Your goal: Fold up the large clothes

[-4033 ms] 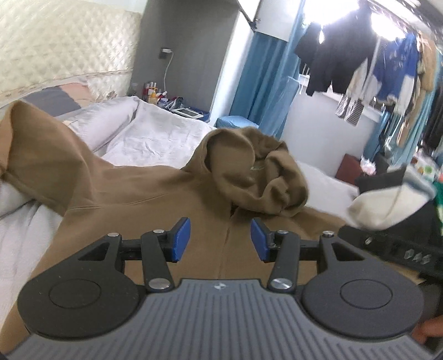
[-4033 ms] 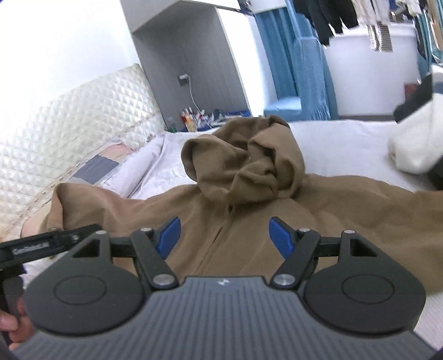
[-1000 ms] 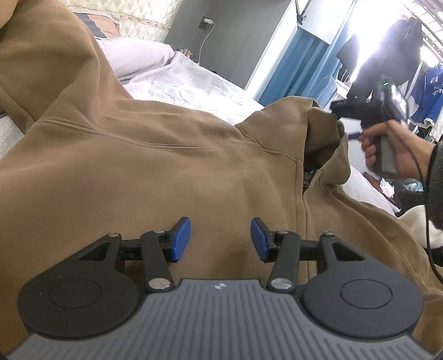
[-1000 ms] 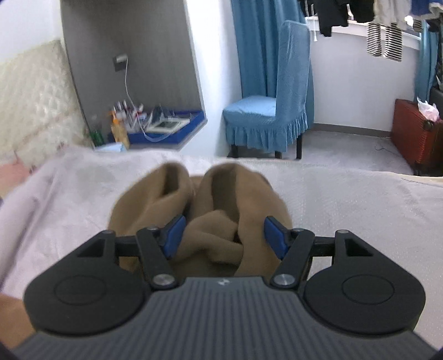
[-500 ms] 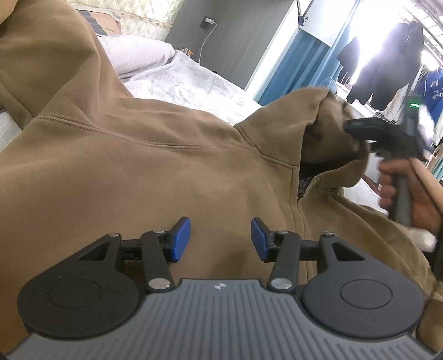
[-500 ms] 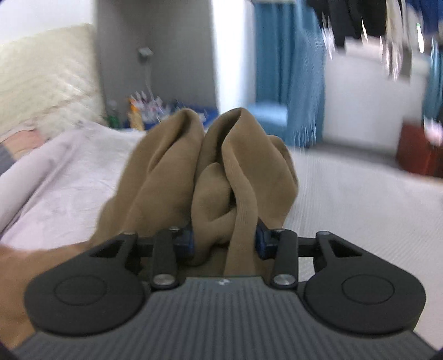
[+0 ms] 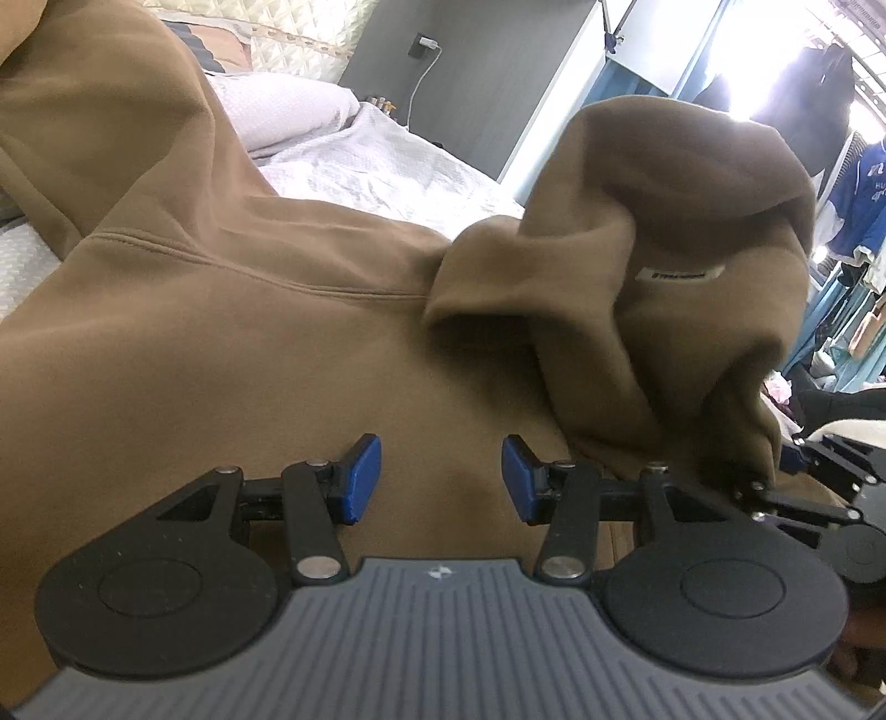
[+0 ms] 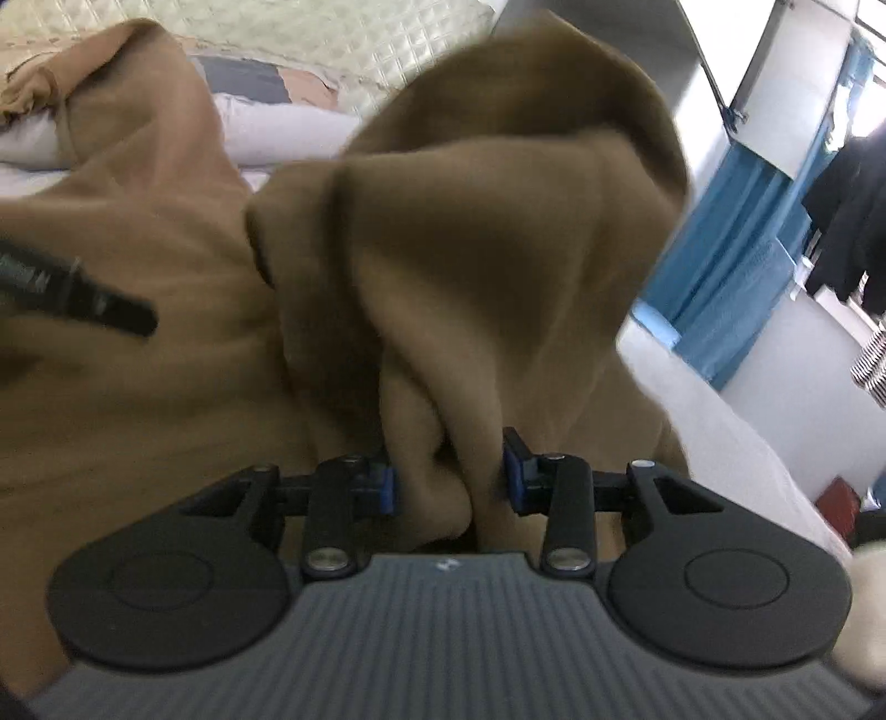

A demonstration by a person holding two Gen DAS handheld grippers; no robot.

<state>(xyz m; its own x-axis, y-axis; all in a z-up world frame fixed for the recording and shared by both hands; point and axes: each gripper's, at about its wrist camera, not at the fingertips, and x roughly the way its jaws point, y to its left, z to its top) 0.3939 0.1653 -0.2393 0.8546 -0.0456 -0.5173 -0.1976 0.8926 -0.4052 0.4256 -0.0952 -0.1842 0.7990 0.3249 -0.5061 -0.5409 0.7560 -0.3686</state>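
A brown hoodie lies spread on the bed and fills both views. Its hood stands lifted and bunched above the chest. My right gripper has its jaws closing on a thick fold of the hood, and the blue pads press the fabric from both sides. In the left wrist view that gripper sits at the right edge under the hanging hood. My left gripper hovers open just over the hoodie's chest with nothing between its fingers.
White bedding and a pillow lie beyond the hoodie, below a quilted headboard. A blue curtain and hanging clothes are to the right. A white garment lies near the right gripper.
The right gripper shut on the hood, then swung it up and over toward the chest, close to the left gripper. The left gripper stayed still and open.
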